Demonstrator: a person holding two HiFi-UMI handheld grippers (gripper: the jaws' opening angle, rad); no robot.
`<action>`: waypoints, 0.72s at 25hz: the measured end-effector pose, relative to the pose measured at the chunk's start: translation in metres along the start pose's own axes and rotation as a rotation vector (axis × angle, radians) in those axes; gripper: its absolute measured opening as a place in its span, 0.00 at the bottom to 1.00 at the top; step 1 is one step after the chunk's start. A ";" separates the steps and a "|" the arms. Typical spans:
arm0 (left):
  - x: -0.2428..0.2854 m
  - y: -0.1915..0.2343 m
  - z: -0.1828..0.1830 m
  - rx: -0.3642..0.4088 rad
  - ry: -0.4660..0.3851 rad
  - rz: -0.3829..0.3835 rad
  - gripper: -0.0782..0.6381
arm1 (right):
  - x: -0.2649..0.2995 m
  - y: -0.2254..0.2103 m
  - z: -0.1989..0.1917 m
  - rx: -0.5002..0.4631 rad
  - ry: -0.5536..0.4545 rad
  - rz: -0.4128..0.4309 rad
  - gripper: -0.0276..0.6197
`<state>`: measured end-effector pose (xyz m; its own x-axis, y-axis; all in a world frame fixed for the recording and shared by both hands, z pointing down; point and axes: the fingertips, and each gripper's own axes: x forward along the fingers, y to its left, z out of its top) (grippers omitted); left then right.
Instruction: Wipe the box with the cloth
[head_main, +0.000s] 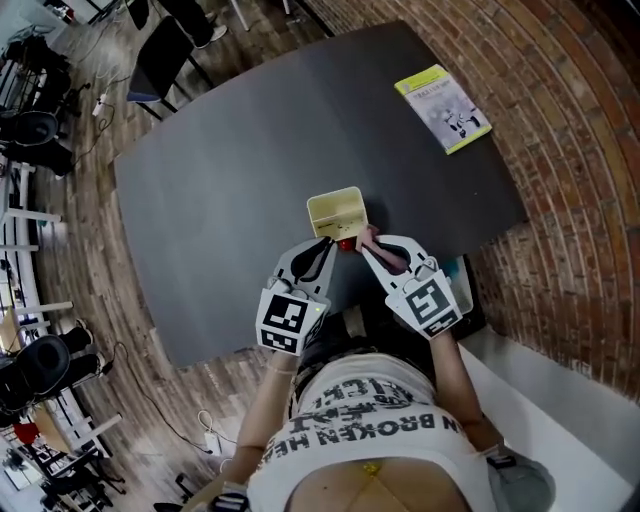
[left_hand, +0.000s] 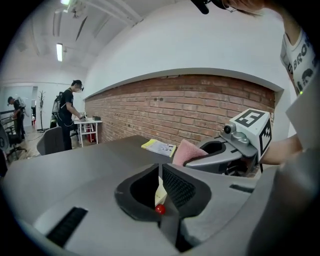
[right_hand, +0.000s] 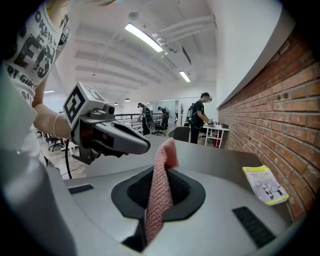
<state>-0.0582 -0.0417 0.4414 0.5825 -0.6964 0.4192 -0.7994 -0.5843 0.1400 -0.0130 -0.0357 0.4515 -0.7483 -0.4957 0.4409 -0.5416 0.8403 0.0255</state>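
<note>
A small pale yellow box (head_main: 336, 212) is at the near edge of the dark table (head_main: 230, 160). My left gripper (head_main: 327, 244) meets its near wall. In the left gripper view the jaws (left_hand: 160, 171) are shut on that thin cream wall (left_hand: 160, 192), with a small red bead (left_hand: 159, 209) at its foot. My right gripper (head_main: 372, 247) sits just to the right of the box, shut on a pink cloth (head_main: 368, 238). The cloth (right_hand: 161, 190) stands up between the jaws (right_hand: 165, 167), and its top pokes past the tips. Whether the box rests on the table or is lifted is unclear.
A yellow-edged booklet (head_main: 443, 108) lies at the table's far right corner, near the brick wall (head_main: 560, 150). Black chairs (head_main: 160, 55) stand beyond the table's far left side. People (right_hand: 200, 117) work at a white desk in the background.
</note>
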 end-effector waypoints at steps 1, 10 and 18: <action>0.004 0.000 -0.005 0.003 0.018 -0.012 0.12 | 0.003 0.000 -0.006 0.001 0.011 0.001 0.07; 0.043 0.002 -0.058 0.076 0.210 -0.140 0.21 | 0.035 -0.003 -0.060 0.050 0.096 -0.001 0.07; 0.072 -0.003 -0.119 0.413 0.483 -0.259 0.32 | 0.054 0.001 -0.106 0.001 0.238 0.016 0.07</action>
<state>-0.0309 -0.0409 0.5777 0.5397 -0.3048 0.7848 -0.4658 -0.8846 -0.0233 -0.0130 -0.0385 0.5700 -0.6453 -0.4167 0.6403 -0.5311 0.8471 0.0160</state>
